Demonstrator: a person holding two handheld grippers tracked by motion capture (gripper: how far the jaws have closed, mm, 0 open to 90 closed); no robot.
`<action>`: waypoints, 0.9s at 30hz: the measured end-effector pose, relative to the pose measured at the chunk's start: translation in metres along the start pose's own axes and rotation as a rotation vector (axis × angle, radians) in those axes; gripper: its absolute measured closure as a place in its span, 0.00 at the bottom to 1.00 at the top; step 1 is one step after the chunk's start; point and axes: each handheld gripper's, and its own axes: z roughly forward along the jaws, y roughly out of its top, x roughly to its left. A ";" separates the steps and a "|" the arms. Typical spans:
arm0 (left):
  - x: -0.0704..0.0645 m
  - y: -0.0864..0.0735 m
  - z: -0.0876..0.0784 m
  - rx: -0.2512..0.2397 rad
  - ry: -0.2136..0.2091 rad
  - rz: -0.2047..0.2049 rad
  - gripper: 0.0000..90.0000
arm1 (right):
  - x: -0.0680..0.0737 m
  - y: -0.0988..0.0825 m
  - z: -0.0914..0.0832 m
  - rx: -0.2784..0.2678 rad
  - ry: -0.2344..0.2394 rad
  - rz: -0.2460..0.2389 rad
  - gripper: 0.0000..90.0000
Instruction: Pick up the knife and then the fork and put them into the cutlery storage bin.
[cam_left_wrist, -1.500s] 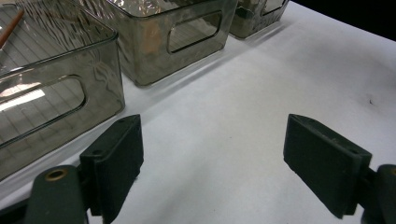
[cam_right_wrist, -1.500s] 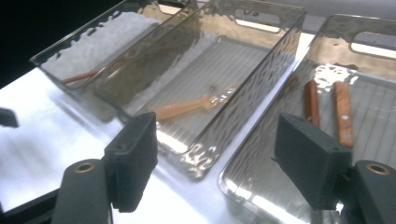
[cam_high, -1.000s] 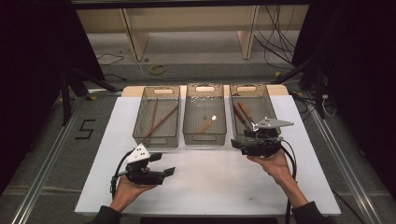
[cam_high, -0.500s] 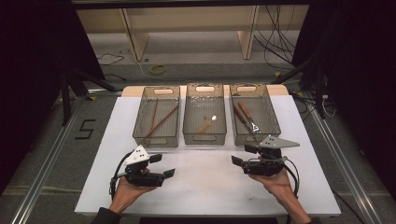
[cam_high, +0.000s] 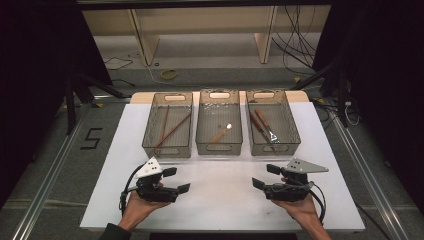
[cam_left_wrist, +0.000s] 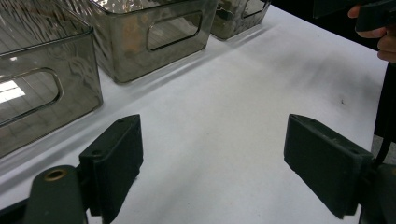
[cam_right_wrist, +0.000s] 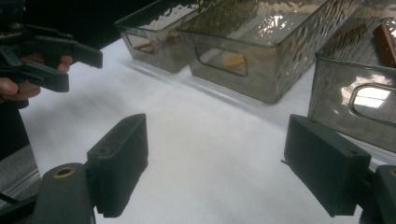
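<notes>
On white table, three smoky bins; left gripper and right gripper released, just widened, empty

Bare white table lies open between both grippers; three bins wall off the far side.

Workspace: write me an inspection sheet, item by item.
Surface: white table top, bare in front.
Job's things: three clear bins in a row; left bin holds chopsticks, middle bin a spoon, right bin wooden-handled cutlery.
Clutter: nothing seen.
Grippers: left gripper and right gripper open, empty, facing each other.
Cables: one trails from each gripper; more on the floor behind.
Surroundings: dark curtains, floor rails.
</notes>
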 end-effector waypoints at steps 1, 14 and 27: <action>0.000 0.000 0.000 -0.002 -0.003 -0.002 0.21 | -0.001 -0.001 -0.001 -0.007 -0.002 -0.002 0.25; -0.001 -0.001 0.001 -0.003 -0.007 -0.006 0.21 | 0.001 -0.007 -0.004 -0.007 -0.012 0.001 0.24; 0.000 -0.001 0.001 -0.002 -0.005 -0.007 0.21 | 0.000 -0.006 -0.005 -0.012 -0.022 0.004 0.23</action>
